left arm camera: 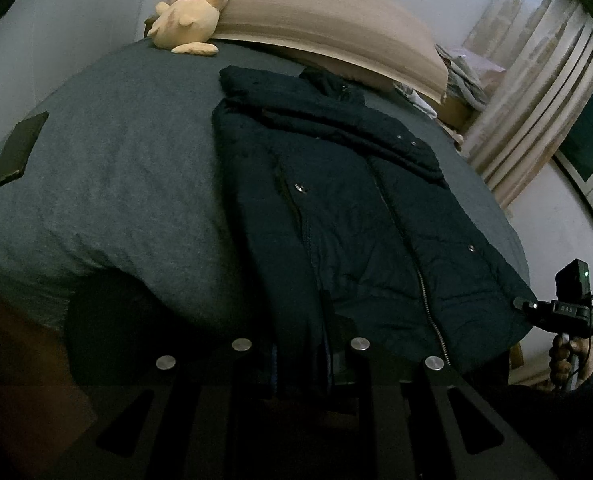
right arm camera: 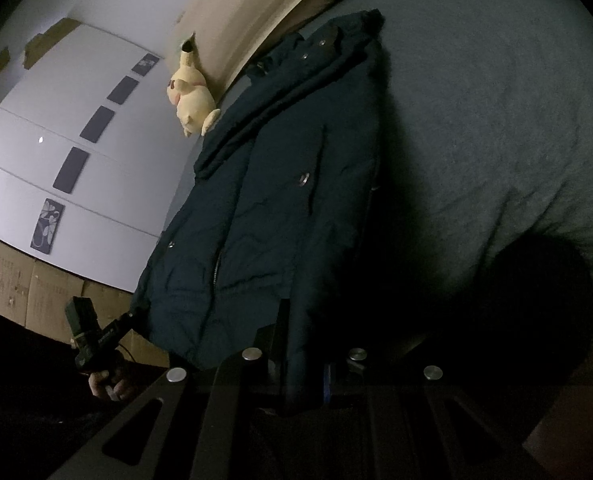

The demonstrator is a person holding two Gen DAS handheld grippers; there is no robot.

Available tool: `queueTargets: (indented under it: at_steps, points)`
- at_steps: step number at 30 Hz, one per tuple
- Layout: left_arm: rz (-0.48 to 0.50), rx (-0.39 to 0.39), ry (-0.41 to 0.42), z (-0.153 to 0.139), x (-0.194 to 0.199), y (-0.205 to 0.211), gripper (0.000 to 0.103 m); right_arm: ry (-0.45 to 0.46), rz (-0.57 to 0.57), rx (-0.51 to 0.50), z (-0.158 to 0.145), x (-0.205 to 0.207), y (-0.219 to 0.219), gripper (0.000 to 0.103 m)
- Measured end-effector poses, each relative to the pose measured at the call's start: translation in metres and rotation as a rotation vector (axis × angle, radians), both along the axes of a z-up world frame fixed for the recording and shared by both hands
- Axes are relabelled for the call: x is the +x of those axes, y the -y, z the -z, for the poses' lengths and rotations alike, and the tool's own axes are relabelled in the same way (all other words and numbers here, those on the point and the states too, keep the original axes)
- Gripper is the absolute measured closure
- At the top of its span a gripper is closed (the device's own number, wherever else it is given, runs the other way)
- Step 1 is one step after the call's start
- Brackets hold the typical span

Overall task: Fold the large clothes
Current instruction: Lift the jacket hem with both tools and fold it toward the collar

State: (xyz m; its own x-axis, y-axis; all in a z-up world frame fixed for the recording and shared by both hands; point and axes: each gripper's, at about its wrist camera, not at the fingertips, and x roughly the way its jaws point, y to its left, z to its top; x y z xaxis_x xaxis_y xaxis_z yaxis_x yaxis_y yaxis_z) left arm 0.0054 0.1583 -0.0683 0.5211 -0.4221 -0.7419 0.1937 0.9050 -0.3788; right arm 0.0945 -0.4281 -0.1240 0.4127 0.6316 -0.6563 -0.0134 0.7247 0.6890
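Left wrist view: your left gripper (left arm camera: 302,364) was at the bottom hem of the dark jacket (left arm camera: 356,216), fingers closed on the hem fabric, which ran down between them. The jacket lay flat on the grey bedspread (left arm camera: 128,184), collar end toward the headboard (left arm camera: 316,28), hem end at the foot edge nearest you. One sleeve was folded across the chest just below the collar. A yellow plush toy (left arm camera: 190,12) leaned on the headboard, off the jacket's collar corner. A dark phone (left arm camera: 16,152) lay on the bedspread well apart from the jacket, on the side away from the curtains (left arm camera: 536,92). Your right gripper (left arm camera: 552,308) showed at the jacket's other hem corner, on the curtain side; it looked to be touching the corner, but its jaws were too small and dark to read.

Right wrist view: your right gripper (right arm camera: 304,368) was clamped on the jacket (right arm camera: 280,208) hem, fabric hanging down between the fingers. The jacket stretched from there up to the headboard (right arm camera: 252,12), the plush toy (right arm camera: 190,96) beside its collar end. Your left gripper (right arm camera: 108,332) sat at the opposite hem corner, in front of the cardboard boxes (right arm camera: 36,296); its grip could not be seen from here.
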Motion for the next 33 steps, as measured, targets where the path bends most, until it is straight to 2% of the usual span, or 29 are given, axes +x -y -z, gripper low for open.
queueTargets:
  at_steps: [4, 7, 10, 16, 19, 26, 33]
  points:
    - [0.014, -0.010, 0.032, -0.009, 0.006, -0.001, 0.086, 0.023, -0.003, 0.019, -0.004, 0.004, 0.002, 0.091]
    - [0.022, -0.036, 0.074, -0.023, 0.013, -0.002, 0.086, 0.073, 0.004, 0.046, -0.017, 0.009, 0.006, 0.091]
    - [0.021, -0.065, 0.120, -0.037, 0.022, -0.003, 0.086, 0.153, 0.039, 0.107, -0.033, 0.016, 0.014, 0.091]
    - [-0.008, -0.115, 0.212, -0.061, 0.049, -0.003, 0.087, 0.276, 0.086, 0.128, -0.062, 0.036, 0.019, 0.091]
    - [-0.018, -0.112, 0.251, -0.073, 0.064, -0.002, 0.087, 0.332, 0.120, 0.140, -0.076, 0.045, 0.022, 0.091]
    - [-0.053, -0.117, 0.300, -0.090, 0.090, 0.001, 0.087, 0.398, 0.213, 0.194, -0.094, 0.073, 0.028, 0.091]
    - [-0.090, -0.115, 0.322, -0.101, 0.111, 0.005, 0.087, 0.441, 0.231, 0.189, -0.116, 0.100, 0.025, 0.091]
